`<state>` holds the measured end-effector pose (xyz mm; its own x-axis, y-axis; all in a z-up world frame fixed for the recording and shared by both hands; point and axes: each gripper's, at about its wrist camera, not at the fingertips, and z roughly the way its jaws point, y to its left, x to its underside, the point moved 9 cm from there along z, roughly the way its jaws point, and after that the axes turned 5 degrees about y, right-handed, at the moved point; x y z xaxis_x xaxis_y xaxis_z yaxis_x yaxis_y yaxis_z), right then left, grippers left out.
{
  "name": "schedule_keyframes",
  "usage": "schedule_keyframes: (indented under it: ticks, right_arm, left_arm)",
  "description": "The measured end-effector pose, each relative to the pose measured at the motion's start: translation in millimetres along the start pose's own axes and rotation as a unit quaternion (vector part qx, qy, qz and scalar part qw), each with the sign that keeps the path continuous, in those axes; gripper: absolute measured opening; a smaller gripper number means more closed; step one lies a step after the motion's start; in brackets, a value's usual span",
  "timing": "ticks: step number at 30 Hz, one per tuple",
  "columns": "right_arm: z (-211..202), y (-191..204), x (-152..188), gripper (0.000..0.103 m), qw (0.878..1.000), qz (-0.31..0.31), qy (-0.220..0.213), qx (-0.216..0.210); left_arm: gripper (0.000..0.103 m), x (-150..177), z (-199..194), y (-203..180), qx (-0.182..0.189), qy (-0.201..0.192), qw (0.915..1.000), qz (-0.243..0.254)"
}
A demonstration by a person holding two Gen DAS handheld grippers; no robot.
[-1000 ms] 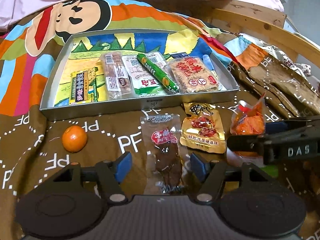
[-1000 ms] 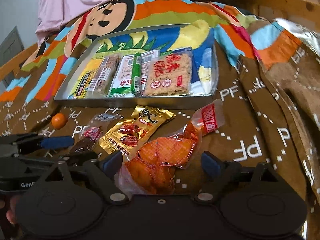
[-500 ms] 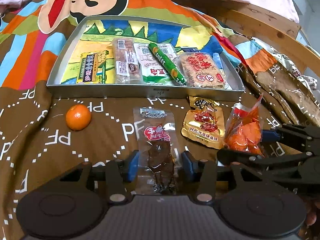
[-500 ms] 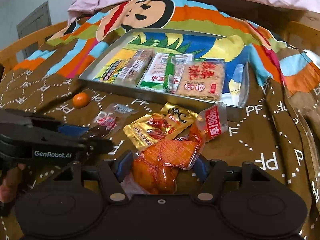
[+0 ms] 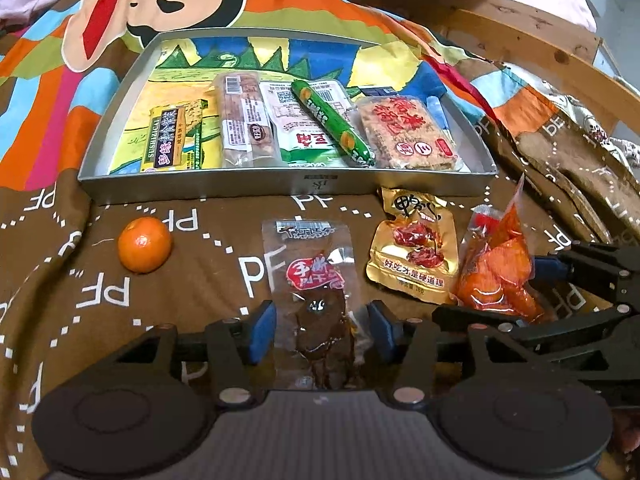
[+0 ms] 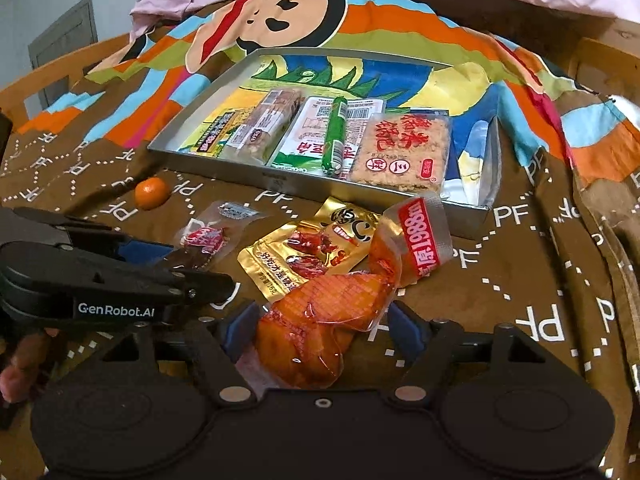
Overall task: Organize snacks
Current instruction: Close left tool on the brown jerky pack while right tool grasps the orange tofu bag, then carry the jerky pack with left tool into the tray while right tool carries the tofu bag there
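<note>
Snacks are lying loose on a bed, on a brown blanket (image 5: 200,280) printed with white "PF" letters. Low in the middle of the left wrist view, a clear pouch (image 5: 310,280) with a red label and a dark, glossy piece of meat inside is lying flat. The left claw (image 5: 320,330) is straddling the pouch's lower half. Its jaws have just been opening, and the blue pads are now standing apart, just beside the wrapper's edges.

To the right, a gold pouch (image 5: 414,256) showing red meat is lying flat. Just beyond it, an orange pouch (image 6: 328,300) with a red and silver top is tilting up off the blanket. The right claw (image 6: 322,324) is clamping it by both sides, though its jaws have just been easing a little wider.

A mandarin (image 5: 145,244) is sitting alone at the left, well apart from the pouches.

Above all this, a shallow grey tray (image 5: 192,190) is holding a row of packs along its near wall. Among them are a green sausage (image 5: 332,124) and a rice cracker pack (image 5: 408,136). The tray's far half is showing only its painted floor. A strip of bare blanket is running between the loose pouches and the tray's front wall. A wooden bed frame (image 5: 540,40) is bounding the upper right.
</note>
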<state>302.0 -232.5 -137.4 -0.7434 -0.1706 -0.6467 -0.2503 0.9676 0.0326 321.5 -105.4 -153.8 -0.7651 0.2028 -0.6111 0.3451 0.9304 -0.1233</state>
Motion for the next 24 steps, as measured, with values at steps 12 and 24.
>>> schedule_keyframes:
  ticks: [12, 24]
  right_arm:
    - [-23.6, 17.3, 1.0, 0.051, 0.991, -0.094, -0.045, 0.086]
    - [-33.5, 8.6, -25.3, 0.051, 0.977, -0.098, -0.129, 0.137]
  left_arm:
    - [0.05, 1.0, -15.0, 3.1, 0.025, -0.003, 0.9993, -0.028]
    - [0.05, -28.3, -46.3, 9.3, 0.059, -0.098, 0.9908, -0.072]
